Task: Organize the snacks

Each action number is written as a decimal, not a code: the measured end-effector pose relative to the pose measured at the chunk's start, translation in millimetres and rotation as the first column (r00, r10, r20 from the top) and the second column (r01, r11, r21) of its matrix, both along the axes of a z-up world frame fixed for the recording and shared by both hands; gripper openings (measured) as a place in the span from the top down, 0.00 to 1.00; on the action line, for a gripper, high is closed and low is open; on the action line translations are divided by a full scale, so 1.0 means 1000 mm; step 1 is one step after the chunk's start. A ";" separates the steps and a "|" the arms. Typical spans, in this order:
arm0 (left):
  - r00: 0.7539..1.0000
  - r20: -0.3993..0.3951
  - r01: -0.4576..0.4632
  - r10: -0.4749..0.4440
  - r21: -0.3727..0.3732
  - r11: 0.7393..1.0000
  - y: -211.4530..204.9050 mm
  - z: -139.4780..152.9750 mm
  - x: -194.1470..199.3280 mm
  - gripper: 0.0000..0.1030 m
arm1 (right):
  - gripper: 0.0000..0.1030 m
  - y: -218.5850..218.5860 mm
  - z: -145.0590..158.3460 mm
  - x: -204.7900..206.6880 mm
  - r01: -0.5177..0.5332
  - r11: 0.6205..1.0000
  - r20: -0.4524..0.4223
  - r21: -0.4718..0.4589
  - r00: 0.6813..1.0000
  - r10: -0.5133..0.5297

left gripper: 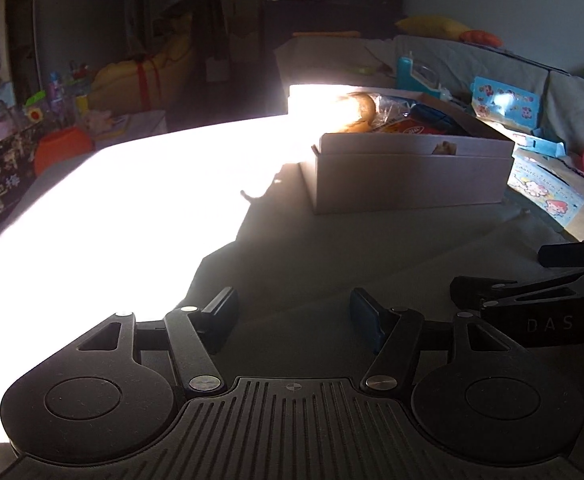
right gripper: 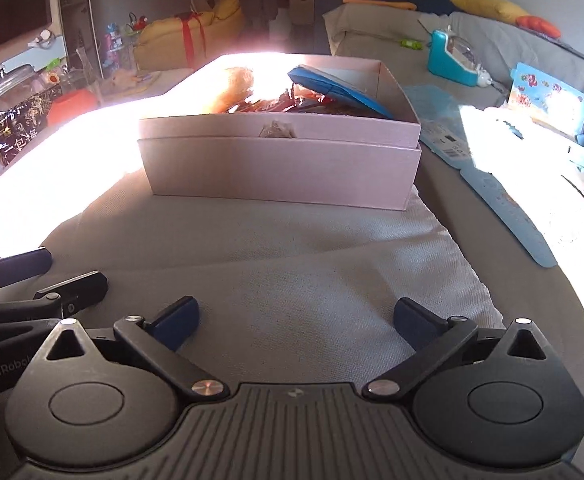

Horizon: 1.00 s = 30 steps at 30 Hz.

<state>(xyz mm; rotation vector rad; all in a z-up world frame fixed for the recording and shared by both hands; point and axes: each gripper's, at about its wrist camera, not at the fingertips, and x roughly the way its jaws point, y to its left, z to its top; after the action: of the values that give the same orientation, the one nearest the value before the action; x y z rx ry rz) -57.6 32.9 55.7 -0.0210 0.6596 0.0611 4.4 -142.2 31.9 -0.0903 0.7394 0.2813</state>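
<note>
On the left, bright sun washes out part of the grey cloth-covered tabletop (right gripper: pixel 292 264). The left claw (left gripper: pixel 293 318) hangs low over the cloth with its fingers apart and nothing between them. The right claw (right gripper: pixel 295 322) sits just beside it, fingers wide apart too, also holding nothing. Ahead of both stands a pale pink cardboard box (right gripper: pixel 280 168) on the cloth. Inside it lie a round brown bun in clear wrap (right gripper: pixel 232 90), a shiny red snack packet (right gripper: pixel 268 105) and a blue packet (right gripper: pixel 335 90) (leaning on the right wall).
</note>
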 end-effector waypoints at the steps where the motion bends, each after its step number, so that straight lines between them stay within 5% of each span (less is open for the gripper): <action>1: 1.000 0.000 0.000 0.000 0.001 1.000 0.000 0.000 0.000 0.34 | 0.00 0.000 -0.001 -0.003 -0.001 1.000 0.027 0.007 1.000 0.001; 30: 1.000 0.000 -0.002 0.002 -0.002 1.000 -0.002 -0.002 0.001 0.34 | 0.00 0.001 -0.001 -0.002 0.001 1.000 0.039 0.009 0.999 -0.001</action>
<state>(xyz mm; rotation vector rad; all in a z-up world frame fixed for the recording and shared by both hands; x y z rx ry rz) -56.8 31.1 54.1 -0.0240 0.6596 0.0623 2.5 -141.4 31.1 -0.0870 0.6991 0.2809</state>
